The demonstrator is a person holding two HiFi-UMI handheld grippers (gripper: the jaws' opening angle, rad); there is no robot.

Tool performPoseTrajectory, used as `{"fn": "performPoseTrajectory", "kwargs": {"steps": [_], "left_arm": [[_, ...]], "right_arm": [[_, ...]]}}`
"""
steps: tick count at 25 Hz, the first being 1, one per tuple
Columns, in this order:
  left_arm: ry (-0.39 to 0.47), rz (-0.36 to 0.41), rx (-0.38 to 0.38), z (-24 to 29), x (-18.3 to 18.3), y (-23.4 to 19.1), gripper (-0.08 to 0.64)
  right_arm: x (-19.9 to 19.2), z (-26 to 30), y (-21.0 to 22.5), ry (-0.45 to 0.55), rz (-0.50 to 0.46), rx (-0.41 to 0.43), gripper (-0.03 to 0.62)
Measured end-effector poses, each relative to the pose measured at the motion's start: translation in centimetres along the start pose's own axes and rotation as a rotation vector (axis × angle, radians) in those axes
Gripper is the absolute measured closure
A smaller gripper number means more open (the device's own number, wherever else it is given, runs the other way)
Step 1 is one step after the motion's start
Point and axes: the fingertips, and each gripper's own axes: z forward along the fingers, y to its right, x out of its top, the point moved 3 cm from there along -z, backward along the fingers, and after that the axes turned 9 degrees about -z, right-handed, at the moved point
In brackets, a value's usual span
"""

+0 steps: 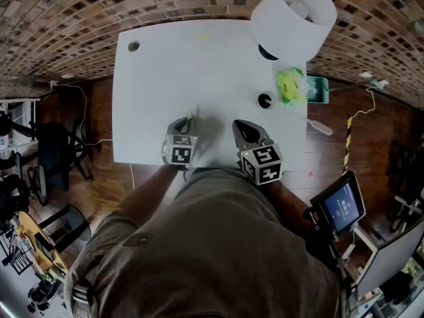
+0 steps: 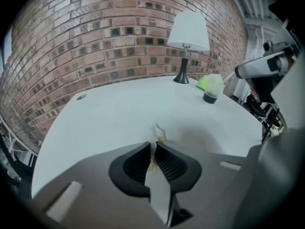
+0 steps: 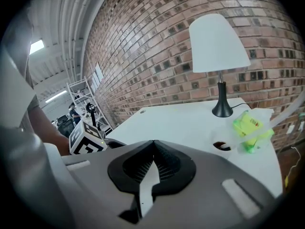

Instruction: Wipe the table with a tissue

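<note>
Wiping step in hand: left gripper [image 2: 153, 146] is nipped nearly closed on the tissue [image 2: 157, 131], crumpled end poking past the tips onto or just over the table [image 1: 165, 65], near edge, about midway along. Right gripper [image 3: 153, 149] has jaws together, empty, just beside it. Next, probably: press tissue down and sweep toward the far edge, clear of lamp [image 1: 291, 15] and cup [image 1: 265, 100] on the right
</note>
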Motion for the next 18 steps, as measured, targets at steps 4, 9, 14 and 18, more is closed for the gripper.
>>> {"fn": "performPoseTrajectory", "kwargs": {"steps": [4, 9, 14, 18], "left_arm": [[-0.005, 0.019, -0.055, -0.9, -0.9, 1.7, 0.52], [-0.028, 0.071, -0.131, -1.9, -3.2, 3.8, 0.52], [-0.03, 0.069, -0.154, -2.9, -5.0, 4.3, 0.52], [-0.029, 0.079, -0.17, -3.7, -5.9, 4.4, 0.52]], "right_arm": [[0.2, -0.3, -0.7, 0.001, -0.008, 0.001, 0.581], [-0.3, -0.6, -1.7, 0.006, -0.023, -0.001, 0.581], [-0.8, -1.0, -3.0, 0.009, -0.037, -0.008, 0.581], [-0.9, -1.6, -4.1, 0.016, -0.048, -0.017, 0.581]]}}
